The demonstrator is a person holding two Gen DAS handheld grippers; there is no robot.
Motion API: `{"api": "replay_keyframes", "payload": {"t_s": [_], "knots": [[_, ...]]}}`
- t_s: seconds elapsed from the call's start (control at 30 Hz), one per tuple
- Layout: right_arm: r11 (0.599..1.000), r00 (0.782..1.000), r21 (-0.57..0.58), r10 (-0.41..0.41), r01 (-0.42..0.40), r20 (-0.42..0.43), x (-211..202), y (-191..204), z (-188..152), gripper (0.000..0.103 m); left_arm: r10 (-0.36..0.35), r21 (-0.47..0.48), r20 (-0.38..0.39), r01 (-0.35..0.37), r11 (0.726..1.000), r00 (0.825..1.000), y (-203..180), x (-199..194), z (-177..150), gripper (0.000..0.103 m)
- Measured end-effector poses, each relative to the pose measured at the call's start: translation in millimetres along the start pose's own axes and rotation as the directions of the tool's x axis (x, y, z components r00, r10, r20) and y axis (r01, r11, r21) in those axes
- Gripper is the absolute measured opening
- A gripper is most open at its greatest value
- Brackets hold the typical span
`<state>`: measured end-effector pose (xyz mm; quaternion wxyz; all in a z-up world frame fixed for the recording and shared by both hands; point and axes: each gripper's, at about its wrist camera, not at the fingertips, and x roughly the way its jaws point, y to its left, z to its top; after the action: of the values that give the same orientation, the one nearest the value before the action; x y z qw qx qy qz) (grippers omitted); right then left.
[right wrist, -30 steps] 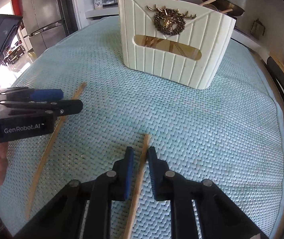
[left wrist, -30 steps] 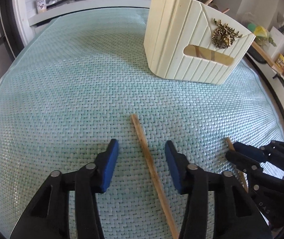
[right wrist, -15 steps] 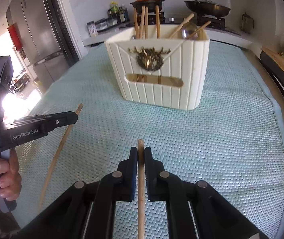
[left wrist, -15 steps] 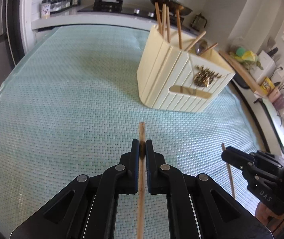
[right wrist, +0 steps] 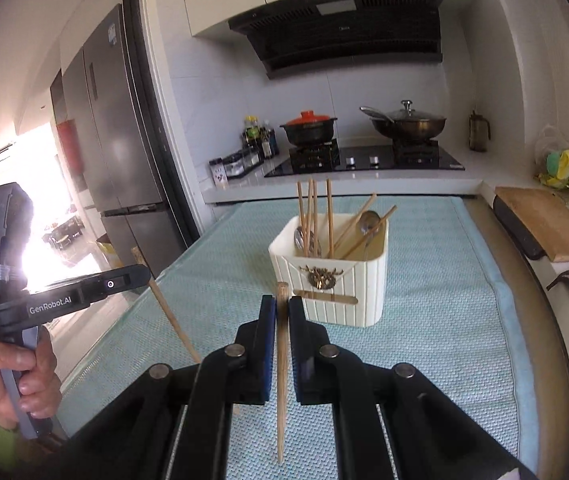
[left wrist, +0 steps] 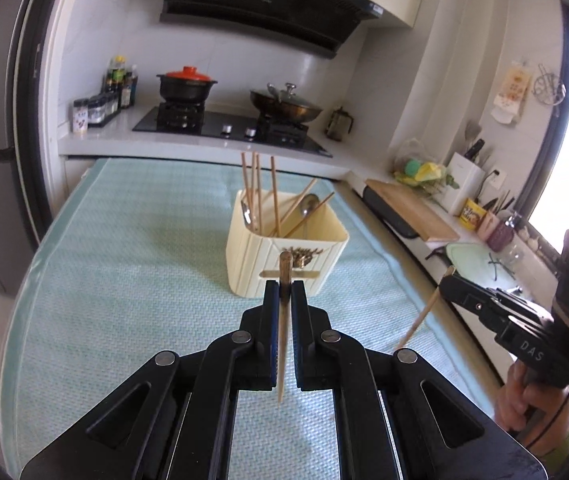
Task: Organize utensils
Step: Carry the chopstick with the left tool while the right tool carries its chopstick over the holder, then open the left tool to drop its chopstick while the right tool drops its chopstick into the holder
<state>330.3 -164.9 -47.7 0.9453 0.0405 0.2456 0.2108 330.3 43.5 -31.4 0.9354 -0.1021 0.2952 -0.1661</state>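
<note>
My left gripper (left wrist: 284,286) is shut on a wooden chopstick (left wrist: 283,344) and holds it above the teal mat, short of the cream utensil holder (left wrist: 284,256). My right gripper (right wrist: 282,304) is shut on another wooden chopstick (right wrist: 282,380), also lifted, in front of the same holder (right wrist: 330,280). The holder has a gold deer emblem and contains several chopsticks and metal spoons. Each gripper shows in the other's view with its chopstick: the right gripper (left wrist: 450,280) at the right, the left gripper (right wrist: 140,272) at the left.
A teal woven mat (left wrist: 124,280) covers the table. Behind it is a counter with a stove, a red-lidded pot (left wrist: 186,86) and a wok (left wrist: 286,106). A wooden cutting board (left wrist: 412,208) lies on the right counter. A fridge (right wrist: 124,140) stands at the left.
Both grippers shut on the chopsticks that lay on the mat and lifted them well above the table. The holder now looks farther off and lower.
</note>
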Motion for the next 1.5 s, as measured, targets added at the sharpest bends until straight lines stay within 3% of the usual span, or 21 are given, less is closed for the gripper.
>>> {"api": "replay_keyframes", "payload": {"t_s": [0.17, 0.53, 0.83, 1.07, 1.2, 1.33, 1.5], "knots": [[0.998, 0.997, -0.052, -0.025, 0.029, 0.08, -19.4, 15.3, 11.4, 0.007, -0.023, 0.027, 0.047, 0.022, 0.999, 0.999, -7.6, -14.7, 9.9, 0.004], [0.993, 0.987, -0.104, -0.041, 0.057, 0.154, -30.3, 20.8, 55.8, 0.007, -0.059, 0.077, 0.086, 0.052, 0.996, 0.995, -23.5, -20.1, 46.7, 0.004], [0.988, 0.975, -0.132, -0.049, 0.079, 0.218, -24.5, 16.1, 117.8, 0.007, -0.071, 0.097, 0.146, 0.057, 0.994, 0.987, -30.3, -9.7, 115.0, 0.004], [0.977, 0.963, -0.168, -0.081, 0.128, 0.258, 5.0, 10.5, 168.4, 0.007, -0.038, 0.099, 0.181, 0.02, 0.995, 0.983, -30.7, 26.2, 166.6, 0.004], [0.974, 0.976, -0.182, -0.097, 0.133, 0.195, 45.6, -1.6, 175.4, 0.007, -0.015, 0.087, 0.127, 0.003, 0.996, 0.992, -23.7, 67.9, 173.3, 0.004], [0.984, 0.994, -0.149, -0.087, 0.096, 0.065, 95.7, -24.6, 165.6, 0.007, 0.005, 0.074, 0.031, -0.007, 0.997, 1.0, -11.6, 114.5, 163.0, 0.004], [0.997, 0.993, -0.063, -0.058, 0.051, -0.103, 157.9, -55.1, 147.4, 0.007, 0.028, 0.045, -0.077, -0.024, 0.999, 0.997, 7.3, 164.9, 148.1, 0.004]]}}
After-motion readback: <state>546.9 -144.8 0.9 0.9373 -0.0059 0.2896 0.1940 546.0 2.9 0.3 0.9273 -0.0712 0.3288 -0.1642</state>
